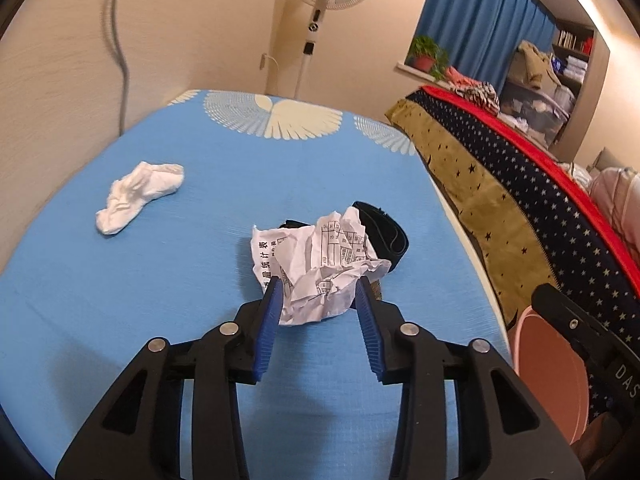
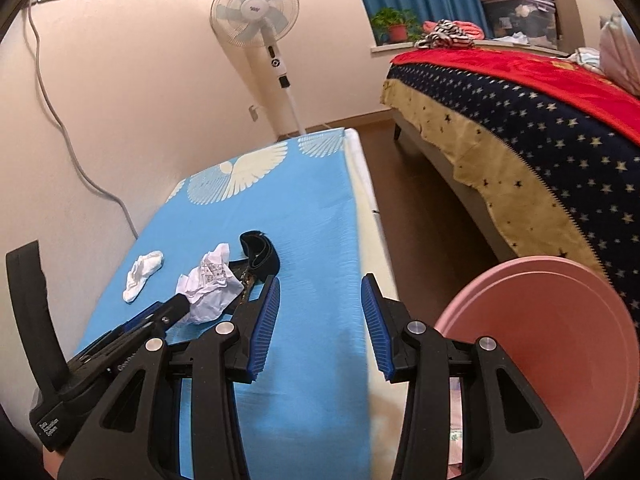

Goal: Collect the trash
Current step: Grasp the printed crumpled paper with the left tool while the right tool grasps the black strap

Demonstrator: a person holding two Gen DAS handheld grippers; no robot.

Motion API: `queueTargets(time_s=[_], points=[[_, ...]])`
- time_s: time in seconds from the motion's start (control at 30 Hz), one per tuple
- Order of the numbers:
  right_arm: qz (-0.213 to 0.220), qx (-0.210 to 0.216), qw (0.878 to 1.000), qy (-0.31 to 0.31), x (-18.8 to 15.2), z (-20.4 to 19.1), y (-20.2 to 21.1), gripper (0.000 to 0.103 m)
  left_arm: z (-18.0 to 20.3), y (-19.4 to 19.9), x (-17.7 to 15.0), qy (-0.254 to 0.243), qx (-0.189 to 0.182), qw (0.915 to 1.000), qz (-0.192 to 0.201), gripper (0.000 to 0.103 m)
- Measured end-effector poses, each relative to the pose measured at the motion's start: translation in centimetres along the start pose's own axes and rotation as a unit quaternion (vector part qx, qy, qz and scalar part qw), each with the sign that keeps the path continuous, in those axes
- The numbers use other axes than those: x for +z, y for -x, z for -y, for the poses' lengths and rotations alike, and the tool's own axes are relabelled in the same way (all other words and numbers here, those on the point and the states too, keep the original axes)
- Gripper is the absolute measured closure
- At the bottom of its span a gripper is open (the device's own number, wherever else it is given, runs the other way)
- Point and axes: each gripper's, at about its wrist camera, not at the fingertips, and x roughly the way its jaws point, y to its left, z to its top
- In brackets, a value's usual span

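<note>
Two Tongs Over the Blue Table, Paper Between One Pair

Two tongs hung above the blue table (image 1: pixel 168 264). The left tongs (image 1: pixel 319 286) stood spread around the crumpled paper (image 1: pixel 320 268), their blue pads just beside its two flanks; whether they touched it could not be told. A black strap (image 1: pixel 386 236) lay behind the paper at one o'clock, and a white sock (image 1: pixel 138 196) lay apart at ten o'clock. The right tongs (image 2: pixel 320 286) were spread with nothing between them, over the table's right edge. A pink basin (image 2: pixel 560 344) sat at three o'clock from them, beside the starred bed cover (image 2: pixel 540 136).
</note>
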Motion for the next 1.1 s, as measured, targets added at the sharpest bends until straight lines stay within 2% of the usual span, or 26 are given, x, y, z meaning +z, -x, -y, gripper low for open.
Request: queueTargets(time_s=[0.17,0.2,0.23,0.33,0.57,0.87,0.93,1.0,1.1], points=[[-0.016,0.012,1.000,0.005,0.3,-1.1,-2.3,0.060,-0.9,-1.3,-0.1,0.019,0.005,0.9993,-0.031,0.066],[-0.018,0.014,1.000,0.006,0.4,-1.4,-2.7,0.060,-1.0,-1.5,-0.2,0.024,0.004,0.9991,-0.035,0.069],[-0.022,0.017,1.000,0.011,0.5,-1.9,-3.3,0.060,-1.1,-1.6,-0.3,0.030,-0.002,0.9988,-0.039,0.080],[-0.029,0.023,0.999,0.027,1.0,-3.2,-4.9,0.060,-1.4,-1.6,-0.5,0.037,-0.001,0.9987,-0.036,0.090],[-0.055,0.028,0.997,0.041,1.7,-4.9,-8.7,0.060,-2.3,-0.9,-0.4,0.058,0.026,0.9979,-0.015,0.092],[-0.089,0.026,0.994,0.053,2.0,-6.1,-12.3,0.060,-2.8,-1.3,-0.1,0.065,0.039,0.9969,-0.019,0.092],[-0.099,0.023,0.993,0.058,1.9,-6.3,-12.8,0.061,-2.8,-1.3,-0.1,0.065,0.039,0.9969,-0.021,0.092],[-0.103,0.024,0.993,0.060,1.8,-6.4,-13.0,0.076,-2.8,-1.3,-0.1,0.064,0.040,0.9970,-0.021,0.092],[-0.107,0.029,0.992,0.057,1.7,-6.2,-12.8,0.085,-2.7,-1.3,-0.1,0.063,0.040,0.9970,-0.021,0.092]])
